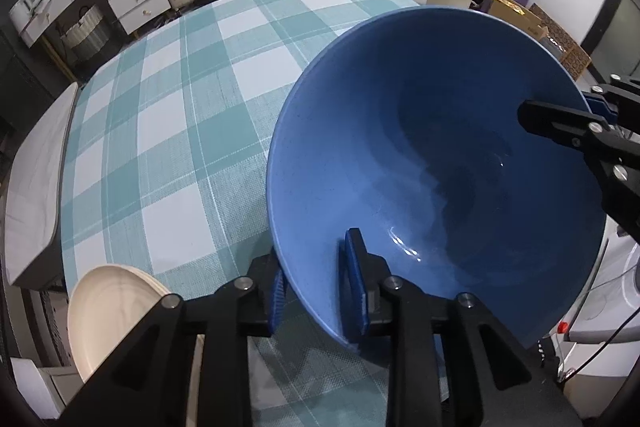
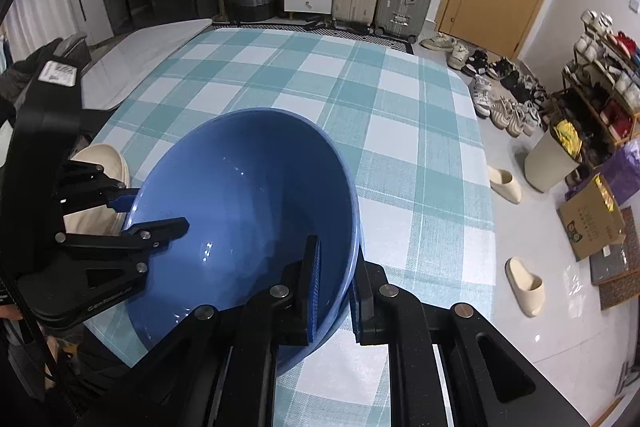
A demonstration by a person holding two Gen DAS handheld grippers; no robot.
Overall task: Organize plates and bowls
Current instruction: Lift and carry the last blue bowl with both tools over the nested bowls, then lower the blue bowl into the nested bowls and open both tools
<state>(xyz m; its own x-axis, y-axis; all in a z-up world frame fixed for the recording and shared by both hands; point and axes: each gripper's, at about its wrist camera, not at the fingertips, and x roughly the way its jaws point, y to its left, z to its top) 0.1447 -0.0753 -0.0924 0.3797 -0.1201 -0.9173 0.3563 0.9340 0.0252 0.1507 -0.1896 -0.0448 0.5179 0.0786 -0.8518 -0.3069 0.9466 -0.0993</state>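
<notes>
Checked tablecloth (image 1: 168,131) under bowl (image 1: 440,155) (both-gripped)

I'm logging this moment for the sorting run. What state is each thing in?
Bowl: blue, empty, tilted, gripped at opposite rims by both grippers.
Left gripper: shut on the bowl's rim, one finger inside.
Right gripper: shut on the bowl's rim, one finger inside.
Plate: cream, empty, beside the bowl, untouched.
Tablecloth: checked, spread flat.

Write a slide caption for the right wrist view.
Both tongs grip opposite rims of a blue bowl above the checked tablecloth.
</notes>
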